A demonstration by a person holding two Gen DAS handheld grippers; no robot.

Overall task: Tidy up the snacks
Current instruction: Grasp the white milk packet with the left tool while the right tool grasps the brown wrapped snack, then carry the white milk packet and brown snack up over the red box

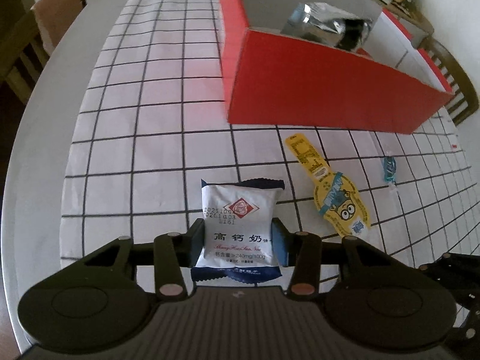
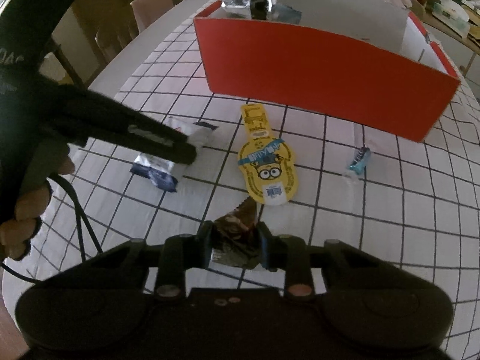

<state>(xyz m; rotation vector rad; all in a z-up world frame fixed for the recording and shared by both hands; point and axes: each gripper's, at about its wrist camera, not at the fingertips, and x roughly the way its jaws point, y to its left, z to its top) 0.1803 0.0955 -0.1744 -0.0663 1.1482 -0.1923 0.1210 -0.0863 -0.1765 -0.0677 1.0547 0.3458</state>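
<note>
Left wrist view: your left gripper has its two fingers closed on the sides of a white-and-blue calcium milk biscuit packet, pinched near its lower half so the printed face stays flat toward the camera, probably to keep it from folding while you carry it. The packet sits on or just above the grid tablecloth, near side of the red box; contact with the cloth is hard to tell. Right wrist view: your right gripper is clamped on a crumpled dark brown snack wrapper, held by its middle, also on the near side of the red box and low over the cloth. Inside the box, at its far-left end, a silver foil packet already lies, so the box looks like the collecting spot. Still loose on the cloth between your grippers and the box: a yellow Minions cartoon packet just in front of the box wall, and a small blue-wrapped candy to its right. Both grippers point forward toward the box, tilted slightly down, left one reaching in from the left side, your hand on its handle. Next, judged from this: lift both items over the near wall and drop them in.
</note>
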